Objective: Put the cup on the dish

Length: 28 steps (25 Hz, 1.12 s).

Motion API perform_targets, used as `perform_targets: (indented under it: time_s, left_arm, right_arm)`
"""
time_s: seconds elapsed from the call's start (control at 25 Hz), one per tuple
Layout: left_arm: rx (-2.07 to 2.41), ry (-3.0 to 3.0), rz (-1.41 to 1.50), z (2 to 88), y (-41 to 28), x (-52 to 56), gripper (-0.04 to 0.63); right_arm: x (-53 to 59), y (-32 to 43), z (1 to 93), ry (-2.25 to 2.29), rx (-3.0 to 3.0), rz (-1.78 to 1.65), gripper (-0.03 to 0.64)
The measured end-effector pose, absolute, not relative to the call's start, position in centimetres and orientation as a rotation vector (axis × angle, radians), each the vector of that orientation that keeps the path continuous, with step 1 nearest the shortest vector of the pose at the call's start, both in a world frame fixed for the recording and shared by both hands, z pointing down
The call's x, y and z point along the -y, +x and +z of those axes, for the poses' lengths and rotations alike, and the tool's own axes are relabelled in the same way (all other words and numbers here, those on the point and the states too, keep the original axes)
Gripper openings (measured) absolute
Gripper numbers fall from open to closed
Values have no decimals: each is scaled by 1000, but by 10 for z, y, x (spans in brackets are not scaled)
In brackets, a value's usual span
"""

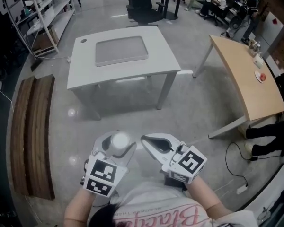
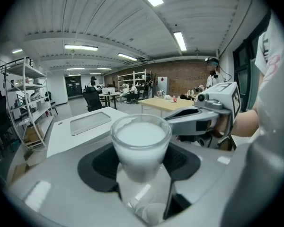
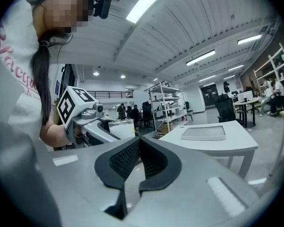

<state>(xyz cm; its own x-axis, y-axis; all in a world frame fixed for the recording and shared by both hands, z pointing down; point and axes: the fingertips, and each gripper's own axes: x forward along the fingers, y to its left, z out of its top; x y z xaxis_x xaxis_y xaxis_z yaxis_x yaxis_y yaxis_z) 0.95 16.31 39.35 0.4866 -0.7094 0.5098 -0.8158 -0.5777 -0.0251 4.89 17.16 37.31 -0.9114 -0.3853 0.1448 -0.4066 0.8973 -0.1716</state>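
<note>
A frosted white cup (image 1: 119,139) stands upright between the jaws of my left gripper (image 1: 117,143), which is shut on it and held close to the body over the floor. In the left gripper view the cup (image 2: 141,143) fills the middle, with both dark pads (image 2: 99,163) against its sides. My right gripper (image 1: 154,144) hangs beside it on the right, shut with nothing between its pads (image 3: 123,160). The dish, a flat grey rectangular tray (image 1: 121,50), lies on the white table (image 1: 85,72) ahead. It also shows as the tray (image 2: 90,122) and the tray (image 3: 203,133).
A wooden table (image 1: 246,74) stands at the right with small items on it. Dark wooden planks (image 1: 33,136) lie on the floor at the left. Metal shelving (image 1: 42,13) and a black office chair (image 1: 142,4) stand beyond the white table. A cable (image 1: 236,174) trails at lower right.
</note>
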Motion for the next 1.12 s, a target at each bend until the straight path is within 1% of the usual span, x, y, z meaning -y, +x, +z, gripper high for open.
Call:
perform_targets:
  time_s: [0.16,0.44,0.88,1.12]
  left_arm:
    - [1323,2488,775,406,-4,-136,253]
    - [1283,2474,753,423,-22,-81,253]
    - [1279,2479,707,416,-58,-4,253]
    - [1270,2525,683,410,-67,23,253]
  right_arm:
    - [-145,32,375,627,2944,332,2]
    - [-93,7,380,623,2916,330,2]
    - [-17,-35,380,703,2923,333,2]
    - [6,-44,380,769,2928,361,2]
